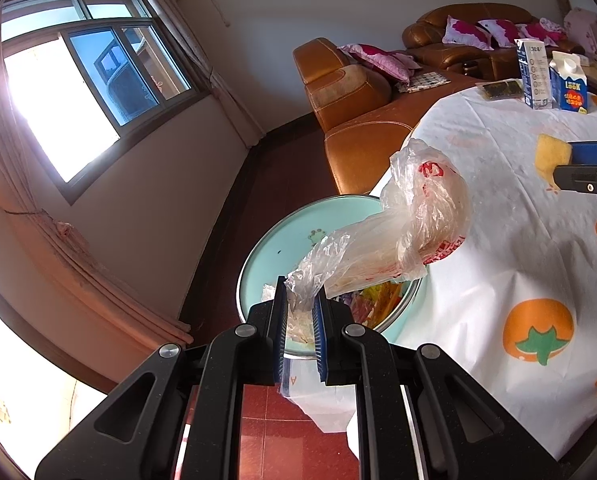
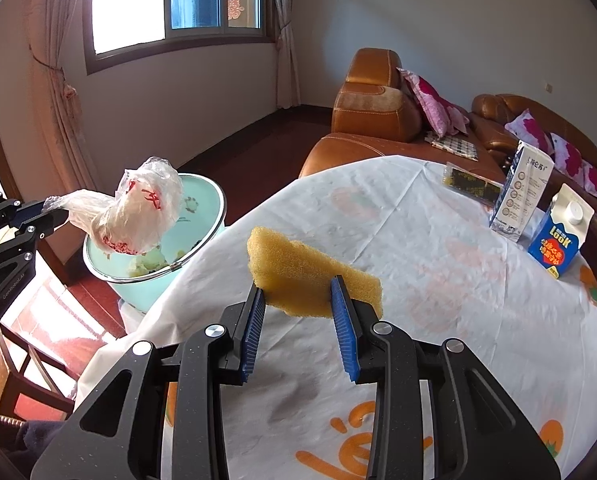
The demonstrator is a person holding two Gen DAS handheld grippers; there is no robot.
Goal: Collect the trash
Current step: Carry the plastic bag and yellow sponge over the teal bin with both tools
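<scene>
My left gripper (image 1: 300, 303) is shut on a crumpled clear plastic bag (image 1: 414, 220) with red print, which hangs in the air over a mint-green bin (image 1: 274, 244) beside the table. The bin holds some colourful trash. In the right wrist view the same bag (image 2: 138, 208) sits above the bin (image 2: 202, 208), with the left gripper (image 2: 54, 216) at the far left. My right gripper (image 2: 298, 294) is shut on a yellow sponge (image 2: 298, 268), held above the white tablecloth (image 2: 438, 300). The sponge (image 1: 552, 156) and the right gripper's fingers (image 1: 590, 152) also show in the left wrist view.
Two milk cartons (image 2: 560, 232) (image 2: 520, 190) and a dark flat packet (image 2: 472, 184) stand at the table's far side. An orange leather sofa (image 2: 374, 112) with pink cushions lies behind the table. A wooden chair (image 2: 30, 368) stands low at the left by the bin.
</scene>
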